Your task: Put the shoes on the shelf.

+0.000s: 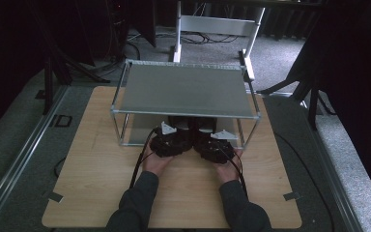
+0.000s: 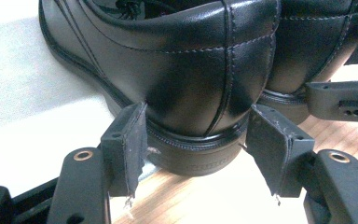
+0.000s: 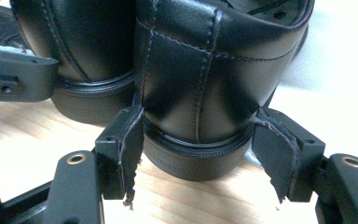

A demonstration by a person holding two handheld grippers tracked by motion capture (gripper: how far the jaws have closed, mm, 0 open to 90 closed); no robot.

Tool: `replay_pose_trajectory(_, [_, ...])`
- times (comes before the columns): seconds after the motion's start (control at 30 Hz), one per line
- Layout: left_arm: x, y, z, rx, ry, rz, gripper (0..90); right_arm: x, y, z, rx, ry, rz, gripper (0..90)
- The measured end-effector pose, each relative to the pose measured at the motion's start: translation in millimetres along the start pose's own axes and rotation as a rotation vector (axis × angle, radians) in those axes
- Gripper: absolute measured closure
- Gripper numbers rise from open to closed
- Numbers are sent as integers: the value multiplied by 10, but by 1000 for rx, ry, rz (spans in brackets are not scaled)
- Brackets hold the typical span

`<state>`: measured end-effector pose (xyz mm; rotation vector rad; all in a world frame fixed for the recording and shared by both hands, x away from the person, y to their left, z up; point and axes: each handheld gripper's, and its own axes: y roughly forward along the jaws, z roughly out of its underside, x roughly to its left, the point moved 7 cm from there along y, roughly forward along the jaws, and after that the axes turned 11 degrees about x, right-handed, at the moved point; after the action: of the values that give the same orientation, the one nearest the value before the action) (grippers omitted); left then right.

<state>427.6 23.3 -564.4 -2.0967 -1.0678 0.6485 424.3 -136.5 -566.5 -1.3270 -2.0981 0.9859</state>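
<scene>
A pair of black leather shoes stands under the shelf top, heels toward me. The left shoe has its heel between the pads of my left gripper; the pads flank the heel closely, with a thin gap on the left side. My right gripper is shut on the heel of the right shoe, both pads against the leather. Each gripper view also has the other shoe beside its own. Both heels stick out over the wooden table.
A metal-framed rack with a grey top shelf stands on the wooden table; its corner posts flank the shoes. The shoes rest on its pale bottom plate. Grey carpet and a white desk frame lie beyond.
</scene>
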Motion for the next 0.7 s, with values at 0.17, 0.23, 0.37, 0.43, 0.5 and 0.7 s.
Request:
replay_pose_trajectory(0.17, [-8,13,9,-1,0,-1,404,-28,37,-27,4,7,12,334])
replay_pose_trajectory(0.23, [-5,15,7,-1,-1,-2,404,-23,43,-36,4,1,18,333])
replay_pose_trajectory(0.37, [-5,15,5,2,-4,-5,404,-17,52,-33,3,1,27,328])
replay_pose_trajectory(0.43, [-6,13,6,3,-5,-7,405,-21,53,-26,7,-5,29,327])
replay_pose_trajectory(0.5, [-9,-24,12,-15,-16,-3,404,-33,44,-13,7,0,12,338])
replay_pose_trajectory(0.7, [62,-195,88,-35,-37,6,385,-62,-100,87,-14,-26,-2,349])
